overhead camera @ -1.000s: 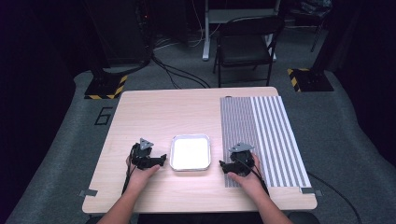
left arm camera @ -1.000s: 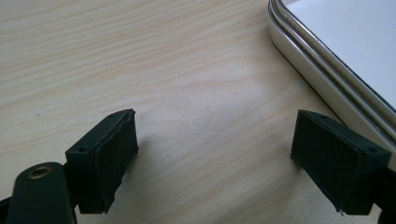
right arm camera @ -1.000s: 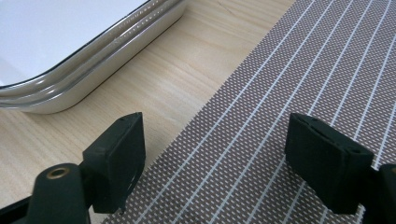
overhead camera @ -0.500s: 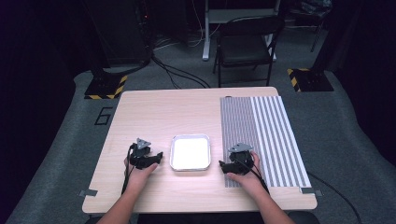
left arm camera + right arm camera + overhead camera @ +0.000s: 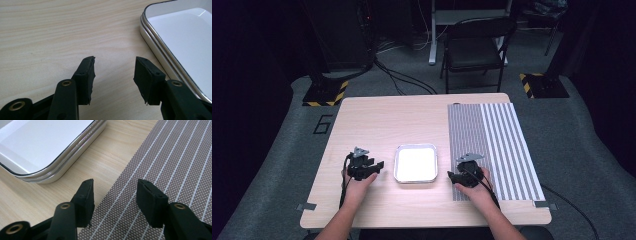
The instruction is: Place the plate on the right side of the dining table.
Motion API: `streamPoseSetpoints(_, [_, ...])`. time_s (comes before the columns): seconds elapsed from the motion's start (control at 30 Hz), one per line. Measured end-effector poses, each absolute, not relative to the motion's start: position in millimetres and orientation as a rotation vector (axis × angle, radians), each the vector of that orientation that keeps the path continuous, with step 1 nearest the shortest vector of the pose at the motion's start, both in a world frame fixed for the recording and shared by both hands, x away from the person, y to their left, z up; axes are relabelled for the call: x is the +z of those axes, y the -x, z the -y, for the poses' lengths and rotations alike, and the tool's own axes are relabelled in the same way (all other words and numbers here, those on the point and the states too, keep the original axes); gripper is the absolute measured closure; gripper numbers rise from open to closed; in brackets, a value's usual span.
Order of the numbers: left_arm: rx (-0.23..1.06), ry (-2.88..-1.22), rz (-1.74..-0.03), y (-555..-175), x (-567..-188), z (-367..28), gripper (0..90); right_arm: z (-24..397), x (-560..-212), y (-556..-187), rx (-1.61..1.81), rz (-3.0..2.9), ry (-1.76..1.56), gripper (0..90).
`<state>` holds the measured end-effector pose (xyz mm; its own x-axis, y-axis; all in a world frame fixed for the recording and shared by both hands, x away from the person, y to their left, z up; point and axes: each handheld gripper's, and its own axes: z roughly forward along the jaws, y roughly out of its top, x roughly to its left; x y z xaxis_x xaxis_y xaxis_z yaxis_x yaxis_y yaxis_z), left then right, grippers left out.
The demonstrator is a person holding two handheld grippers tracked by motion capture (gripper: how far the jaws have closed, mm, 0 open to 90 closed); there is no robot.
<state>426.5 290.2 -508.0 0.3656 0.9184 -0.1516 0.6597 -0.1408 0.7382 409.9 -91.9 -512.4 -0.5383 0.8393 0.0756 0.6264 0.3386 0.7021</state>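
Two tools flanking white tray (image 5: 415, 163), left tool (image 5: 373, 165), right tool (image 5: 453, 177)

A light wooden table (image 5: 382, 120) stood on grey carpet. A white, shallow tray (image 5: 415, 163) with rounded corners lay directly on it near the front edge, about midway across. A striped mat (image 5: 492, 145) covered the table's right part, lying flat from the far edge almost to the near one, just beside the tray but apart from it.
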Motion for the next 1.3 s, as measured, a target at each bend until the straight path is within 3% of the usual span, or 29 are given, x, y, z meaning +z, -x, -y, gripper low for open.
streamPoseSetpoints(0.33, [0.291,-1.803,-1.334,-423,-499,-287,53.9,85,-491,-404,1.069,-2.258,-1.271,53.7])
streamPoseSetpoints(0.83, [0.179,-1.746,-1.327,-422,-494,-287,62.7,73,-485,-412,1.129,-2.228,-1.333,53.9])
streamPoseSetpoints(1.3, [0.121,-1.749,-1.306,-425,-492,-280,68.4,67,-479,-418,1.223,-2.215,-1.465,64.7])
